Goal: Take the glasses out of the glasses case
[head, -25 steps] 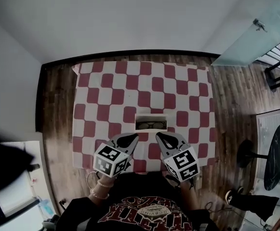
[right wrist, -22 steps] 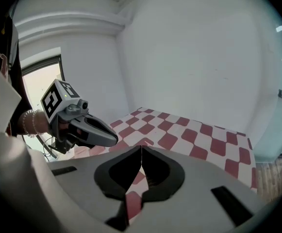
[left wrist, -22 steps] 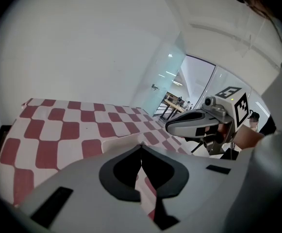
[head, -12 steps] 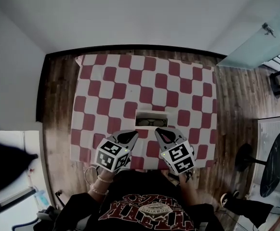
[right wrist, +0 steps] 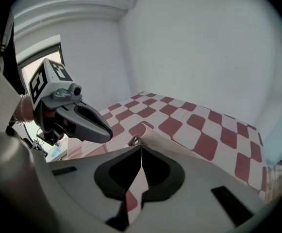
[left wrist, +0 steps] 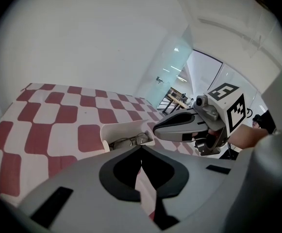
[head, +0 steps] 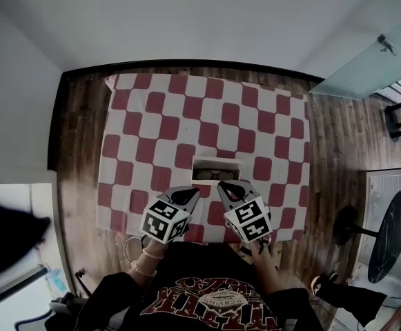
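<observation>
The red-and-white checked cloth is looking matt and soft, and is lying smooth with few creases. The floor around it is showing dark wood planks with a visible grain. The glasses case is looking white and matt; card or plastic, I cannot tell. The glasses are showing a thin, metal-looking frame and glossy lenses. The left tool and the right tool are showing smooth grey plastic with matt black insets. The wall is looking plain, matt white.

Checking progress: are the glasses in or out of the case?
In: the glasses lie inside the open white case, lenses visible in the left gripper view.
</observation>
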Tool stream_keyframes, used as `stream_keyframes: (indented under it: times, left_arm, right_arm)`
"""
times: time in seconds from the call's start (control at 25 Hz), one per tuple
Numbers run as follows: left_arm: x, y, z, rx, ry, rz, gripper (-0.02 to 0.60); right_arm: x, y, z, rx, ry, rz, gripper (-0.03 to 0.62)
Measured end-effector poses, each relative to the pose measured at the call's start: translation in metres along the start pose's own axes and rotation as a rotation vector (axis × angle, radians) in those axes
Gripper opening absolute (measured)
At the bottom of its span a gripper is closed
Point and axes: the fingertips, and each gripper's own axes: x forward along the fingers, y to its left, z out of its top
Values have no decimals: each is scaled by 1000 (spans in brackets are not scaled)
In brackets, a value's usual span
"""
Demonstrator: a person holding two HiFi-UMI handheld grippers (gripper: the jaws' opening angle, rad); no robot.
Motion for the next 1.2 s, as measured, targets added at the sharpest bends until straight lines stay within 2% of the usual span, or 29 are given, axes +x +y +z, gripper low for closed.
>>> stream_keyframes:
  times: [0.2, 0.36, 0.48, 0.68, 0.88, 1.08, 1.2]
  left_arm:
    - [10, 6, -12, 0, 30, 18, 8]
    - [16, 10, -19, -1, 48, 17, 8]
    - [18, 13, -21, -1, 58, 18, 8]
    - [21, 18, -26, 19, 77, 35, 8]
    - [22, 17, -29, -4, 80, 2, 8]
    - [22, 28, -32, 13, 103, 45, 8]
    - [25, 34, -31, 19, 113, 53, 8]
  right_arm:
    - [10, -3, -10, -93, 66, -36, 18]
    - [17, -11, -16, -281, 132, -107, 18]
    - [23, -11, -20, -394, 169, -110, 18]
    - [31, -9, -23, -455, 204, -79, 18]
    - [38, -11, -27, -517, 256, -84, 18]
    - [48, -11, -29, -643, 310, -74, 20]
    - [52, -9, -29, -659, 322, -48, 20]
